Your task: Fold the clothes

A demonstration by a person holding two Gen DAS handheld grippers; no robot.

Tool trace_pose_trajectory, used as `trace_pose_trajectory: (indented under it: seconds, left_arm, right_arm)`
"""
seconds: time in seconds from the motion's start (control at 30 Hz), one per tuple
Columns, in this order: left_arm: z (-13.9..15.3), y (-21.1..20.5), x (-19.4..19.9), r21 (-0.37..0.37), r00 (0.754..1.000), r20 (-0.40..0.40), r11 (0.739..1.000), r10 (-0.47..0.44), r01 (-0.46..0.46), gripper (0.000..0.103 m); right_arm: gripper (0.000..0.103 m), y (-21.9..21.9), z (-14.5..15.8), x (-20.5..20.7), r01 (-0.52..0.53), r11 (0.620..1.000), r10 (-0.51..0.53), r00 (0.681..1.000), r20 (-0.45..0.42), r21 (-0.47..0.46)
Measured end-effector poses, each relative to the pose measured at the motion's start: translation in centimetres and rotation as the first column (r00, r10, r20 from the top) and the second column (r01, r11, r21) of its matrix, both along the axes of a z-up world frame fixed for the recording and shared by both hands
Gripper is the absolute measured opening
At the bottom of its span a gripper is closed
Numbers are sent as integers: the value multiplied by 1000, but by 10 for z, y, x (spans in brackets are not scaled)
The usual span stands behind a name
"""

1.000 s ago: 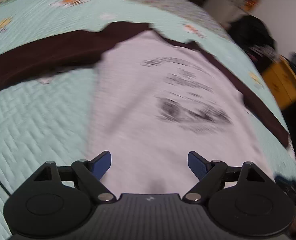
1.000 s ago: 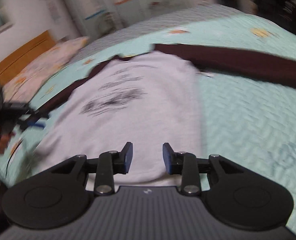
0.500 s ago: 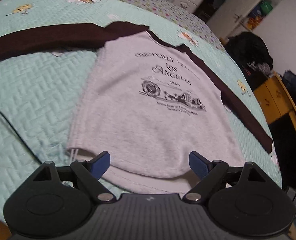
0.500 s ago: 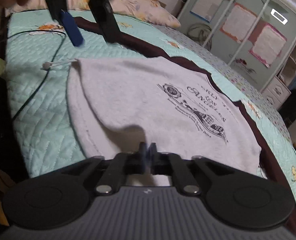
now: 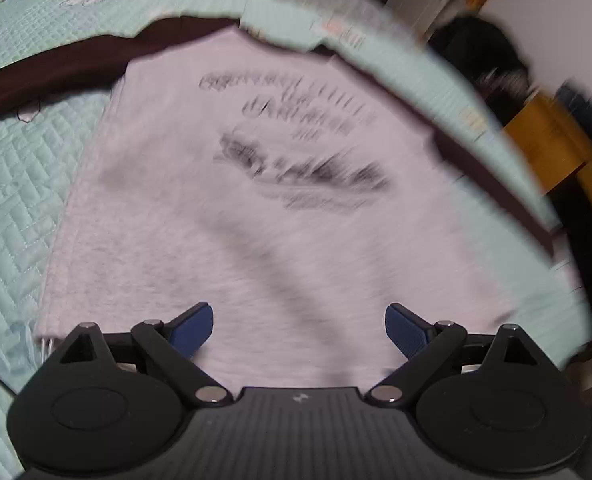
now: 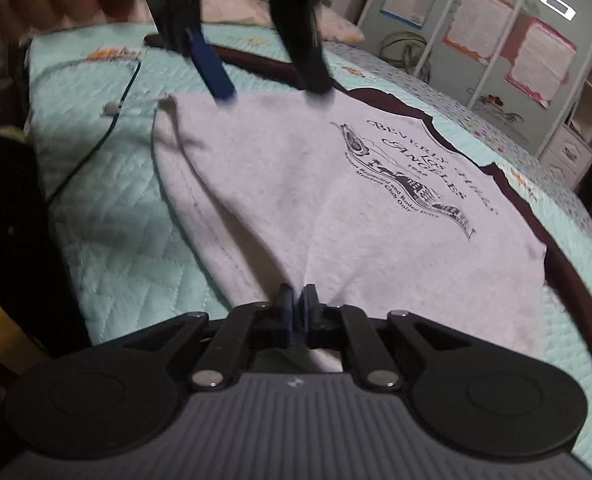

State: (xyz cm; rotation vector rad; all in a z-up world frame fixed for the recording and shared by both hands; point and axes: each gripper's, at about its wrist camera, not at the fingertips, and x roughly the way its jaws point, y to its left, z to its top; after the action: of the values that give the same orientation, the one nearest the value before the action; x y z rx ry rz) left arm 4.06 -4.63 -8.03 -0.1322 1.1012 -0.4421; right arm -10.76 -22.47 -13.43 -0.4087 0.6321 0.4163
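I see the grey sweatshirt (image 6: 336,200) flat on the teal quilt (image 6: 108,200), print up, hem toward me, collar far | my right gripper (image 6: 296,312) pinches its hem | my left gripper (image 5: 299,330) hangs wide open over the hem, gripping nothing

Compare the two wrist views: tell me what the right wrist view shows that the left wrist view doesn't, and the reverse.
Only the right wrist view: the right tongs shut on the sweatshirt hem, a pillow, a black cable, a white cabinet, and sharp chest lettering.

Only the left wrist view: an orange dresser and the left tongs' open pads from behind.

Both: the grey sweatshirt with dark sleeves on the mint quilt; the left tongs open above it.
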Motion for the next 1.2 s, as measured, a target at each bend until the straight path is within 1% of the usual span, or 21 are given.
trace_pose_trajectory:
  seconds: [0.07, 0.1, 0.17, 0.23, 0.27, 0.3, 0.37, 0.4, 0.43, 0.47, 0.57, 0.6, 0.63, 0.67, 0.73, 0.83, 0.93, 1.07, 1.13, 1.17, 1.2]
  left_arm:
    - [-22, 3, 9, 95, 997, -58, 994, 60, -54, 89]
    - [-23, 10, 8, 78, 996, -58, 995, 60, -56, 89]
    - [-24, 23, 7, 48, 996, -58, 997, 61, -59, 89]
    - [-24, 32, 6, 66, 996, -60, 996, 63, -59, 87]
    - [-24, 36, 5, 58, 997, -59, 997, 58, -54, 87]
    - [-24, 40, 3, 49, 997, -57, 998, 53, -50, 87]
    - [-24, 48, 0, 41, 997, -55, 998, 48, -46, 86]
    - [-23, 52, -1, 37, 998, -53, 998, 45, -43, 85]
    - [-23, 55, -3, 41, 998, -48, 999, 36, -34, 82]
    - [-23, 58, -4, 48, 998, -44, 998, 33, -31, 77]
    - [-21, 66, -5, 53, 998, -48, 998, 44, -42, 72]
    - [-20, 68, -5, 59, 997, -53, 997, 53, -50, 70]
    - [-18, 70, -5, 69, 996, -57, 996, 63, -59, 71]
    - [-15, 70, -7, 109, 995, -60, 992, 78, -71, 73]
    - [-5, 70, -11, 134, 997, -39, 989, 65, -59, 76]
    - [14, 61, -11, 1, 1000, -16, 1000, 19, -19, 82]
    - [23, 29, 6, -37, 998, 53, 999, -24, 26, 85]
    - [-12, 5, 46, 36, 1000, 18, 999, -16, 15, 84]
    - [-31, 8, 57, 88, 1000, -3, 996, 17, -17, 75]
    - [-30, 19, 52, 58, 1000, 28, 998, -2, 1, 77]
    - [-28, 27, 45, 86, 999, 32, 996, -13, 10, 76]
  right_arm:
    - [14, -15, 8, -1, 7, 996, -2, 999, -49, 94]
    - [15, -28, 15, -1, 28, 985, -14, 996, -85, 173]
    - [15, -58, 29, 0, 104, 931, -55, 988, -147, 349]
    - [18, -90, 43, 4, 228, 858, -174, 972, -158, 460]
    - [23, -102, 47, 7, 284, 832, -238, 959, -157, 476]
    - [24, -110, 49, 10, 328, 821, -292, 944, -150, 467]
    - [25, -126, 39, 19, 402, 813, -359, 916, -180, 421]
    - [22, -134, 28, 21, 439, 819, -383, 898, -218, 369]
    - [14, -141, 15, 20, 479, 824, -414, 874, -254, 303]
    - [0, -150, 9, 14, 491, 822, -430, 867, -252, 288]
    - [0, -181, 13, -8, 545, 759, -462, 836, -295, 356]
    - [0, -186, 14, -10, 555, 748, -465, 829, -309, 364]
    - [0, -189, 16, -9, 559, 744, -464, 826, -321, 365]
    - [0, -189, 20, -9, 563, 741, -464, 823, -328, 367]
    - [1, -187, 33, -9, 564, 712, -462, 825, -326, 419]
    - [2, -170, 52, 5, 502, 690, -402, 865, -301, 521]
    - [7, -136, 57, 34, 432, 711, -324, 901, -288, 555]
    - [7, -103, 49, 66, 379, 739, -246, 921, -301, 557]
    - [7, -102, 32, 68, 391, 791, -251, 909, -333, 471]
    - [3, -106, 23, 63, 387, 820, -257, 907, -333, 422]
    - [0, -112, 16, 54, 374, 848, -260, 911, -321, 375]
